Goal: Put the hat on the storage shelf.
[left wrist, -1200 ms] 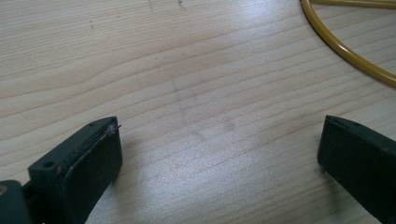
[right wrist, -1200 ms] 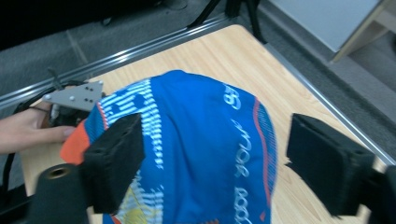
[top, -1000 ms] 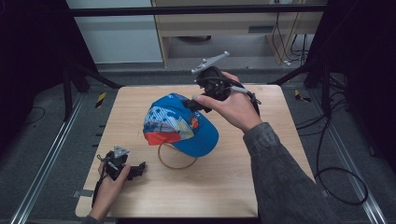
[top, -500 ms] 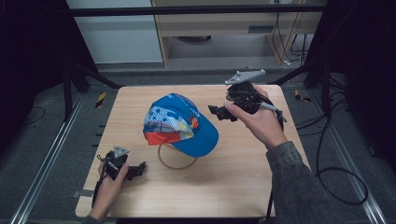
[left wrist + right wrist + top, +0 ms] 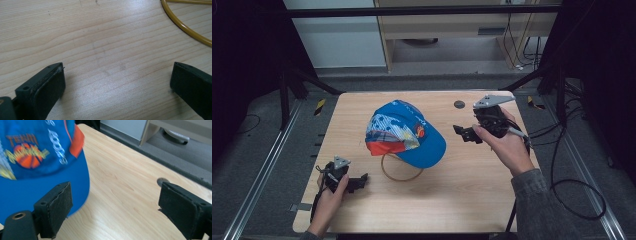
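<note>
A blue cap (image 5: 407,132) with white lettering, an orange basketball print and a red-orange panel sits near the middle of the wooden tabletop (image 5: 472,195), its brim toward the right gripper (image 5: 464,134). A yellow ring (image 5: 401,172) lies partly under its near edge. The right gripper hovers just beside the brim, fingers wide apart and empty. The left gripper (image 5: 357,183) rests near the front left corner, fingers likewise spread, gripping nothing.

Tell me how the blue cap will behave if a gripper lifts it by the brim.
The cap is cloth, so it is probably light and the crown may sag. Its brim looks flat and stiffer, likely a firm place to pinch. It sits partly on the yellow ring, which might shift when it lifts.
</note>
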A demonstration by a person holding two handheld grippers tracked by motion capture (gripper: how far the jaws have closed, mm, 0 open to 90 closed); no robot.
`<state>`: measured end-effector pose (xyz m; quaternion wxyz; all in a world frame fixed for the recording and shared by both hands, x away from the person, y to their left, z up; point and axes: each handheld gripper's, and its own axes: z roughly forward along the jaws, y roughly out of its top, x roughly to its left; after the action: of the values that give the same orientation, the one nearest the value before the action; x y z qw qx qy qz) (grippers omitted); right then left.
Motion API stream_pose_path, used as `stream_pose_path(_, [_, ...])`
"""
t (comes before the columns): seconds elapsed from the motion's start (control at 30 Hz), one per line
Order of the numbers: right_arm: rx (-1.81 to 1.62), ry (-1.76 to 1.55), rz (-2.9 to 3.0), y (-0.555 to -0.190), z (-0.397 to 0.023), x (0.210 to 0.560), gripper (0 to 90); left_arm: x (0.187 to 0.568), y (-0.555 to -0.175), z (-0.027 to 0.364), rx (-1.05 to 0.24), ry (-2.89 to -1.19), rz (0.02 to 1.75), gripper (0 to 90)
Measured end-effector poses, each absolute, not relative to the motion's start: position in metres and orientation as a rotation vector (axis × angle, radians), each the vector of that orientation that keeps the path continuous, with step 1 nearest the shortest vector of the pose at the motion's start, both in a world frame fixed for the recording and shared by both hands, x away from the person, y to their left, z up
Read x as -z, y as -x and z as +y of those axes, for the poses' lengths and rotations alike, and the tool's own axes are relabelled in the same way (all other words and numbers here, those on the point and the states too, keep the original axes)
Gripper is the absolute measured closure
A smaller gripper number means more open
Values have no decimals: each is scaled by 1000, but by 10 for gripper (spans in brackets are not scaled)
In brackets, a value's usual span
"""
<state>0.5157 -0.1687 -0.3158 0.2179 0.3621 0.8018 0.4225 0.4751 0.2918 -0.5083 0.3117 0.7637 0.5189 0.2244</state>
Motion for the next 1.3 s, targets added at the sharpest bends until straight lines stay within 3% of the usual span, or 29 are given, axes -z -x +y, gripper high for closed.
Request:
stream_pose_path(0.57, [-1131,-1143,2173,-498,-198,403,128,508,-475,292,-592,-2015,1369,0])
stream_pose_path(1.3, [-1039,-1293,2193,-495,-216,468,125,508,-475,292,-592,-2016,1369,0])
